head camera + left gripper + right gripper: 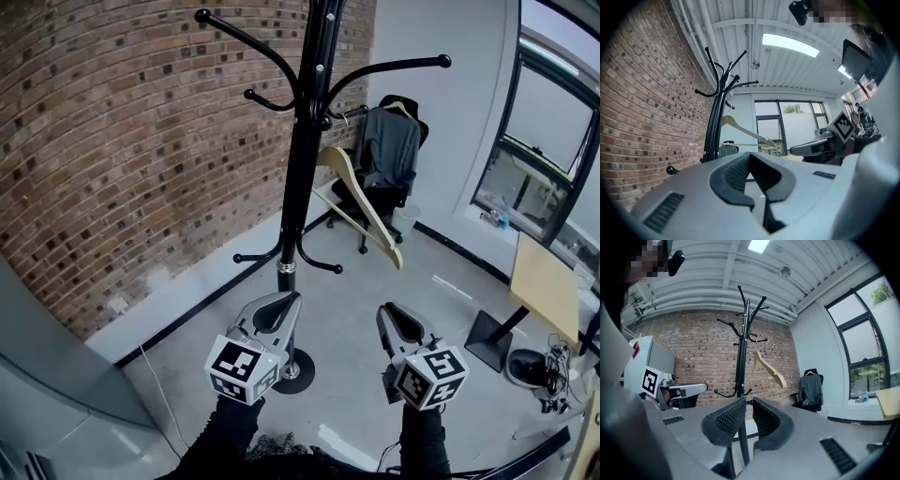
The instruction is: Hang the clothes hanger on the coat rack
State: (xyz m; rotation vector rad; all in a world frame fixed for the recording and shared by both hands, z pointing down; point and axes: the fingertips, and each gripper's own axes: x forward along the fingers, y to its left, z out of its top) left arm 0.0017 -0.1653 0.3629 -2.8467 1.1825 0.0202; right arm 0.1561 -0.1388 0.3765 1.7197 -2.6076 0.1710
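A black coat rack (300, 169) stands in front of me by the brick wall. A pale wooden clothes hanger (366, 202) hangs tilted from one of its right-hand hooks, free of both grippers. My left gripper (284, 302) is held low near the pole, its pads touching at the tips and empty. My right gripper (392, 317) is held beside it, further right, with a narrow gap between its pads and nothing in it. The left gripper view shows the rack (712, 126) and hanger (745, 131) ahead. In the right gripper view the rack (740, 357) and hanger (771, 371) are ahead too.
The rack's round base (298, 370) sits on the grey floor just below my left gripper. An office chair draped with a grey jacket (389, 150) stands behind the hanger. At right are a wooden table (544, 281) and large windows (553, 141); a grey cabinet (37, 403) at left.
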